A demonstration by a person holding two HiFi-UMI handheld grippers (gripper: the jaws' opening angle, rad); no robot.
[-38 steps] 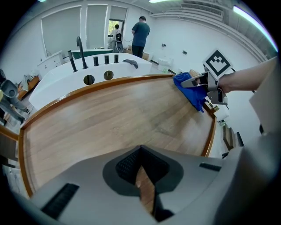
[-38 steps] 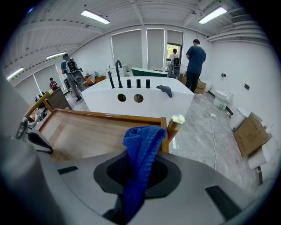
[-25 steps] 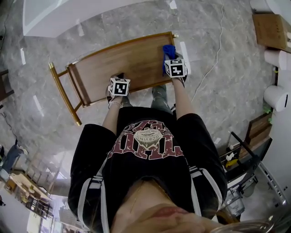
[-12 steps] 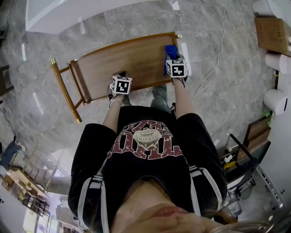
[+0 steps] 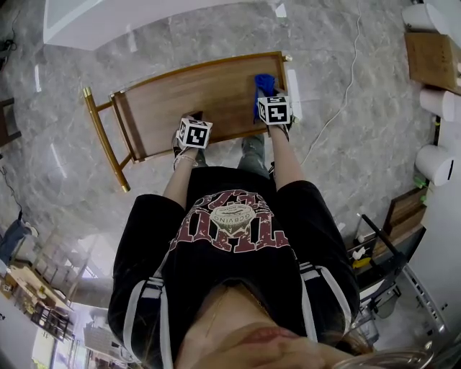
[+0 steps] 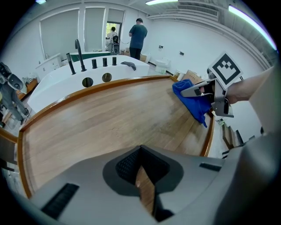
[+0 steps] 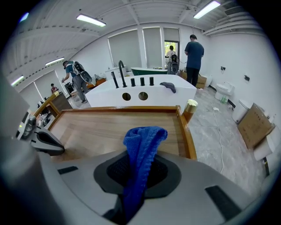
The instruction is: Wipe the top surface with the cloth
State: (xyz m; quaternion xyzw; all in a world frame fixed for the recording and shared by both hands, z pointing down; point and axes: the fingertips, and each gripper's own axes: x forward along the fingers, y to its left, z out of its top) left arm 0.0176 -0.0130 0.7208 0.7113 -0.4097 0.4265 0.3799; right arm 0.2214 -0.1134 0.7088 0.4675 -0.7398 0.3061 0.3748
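Note:
The wooden top (image 5: 194, 94) of a gold-framed cart lies in front of me. My right gripper (image 5: 268, 95) is shut on a blue cloth (image 5: 263, 81) and holds it down on the top's right end, close to the raised rim. In the right gripper view the cloth (image 7: 142, 140) sticks up out of the jaws of my right gripper (image 7: 138, 154). My left gripper (image 5: 191, 119) hovers over the near edge at mid-width. It is shut with nothing in it, and only wood (image 6: 109, 118) shows past my left gripper (image 6: 141, 154). The cloth (image 6: 193, 100) lies to its right.
A white bathtub (image 5: 130, 21) with black taps (image 6: 79, 55) stands just beyond the cart. The gold handle bar (image 5: 104, 144) sticks out at the left end. A white cable (image 5: 338, 94) runs on the floor at right, near a cardboard box (image 5: 432, 47). People (image 6: 138, 37) stand far back.
The right gripper has drawn the cloth a little leftward and nearer to the person along the top's right end. The left gripper has barely moved.

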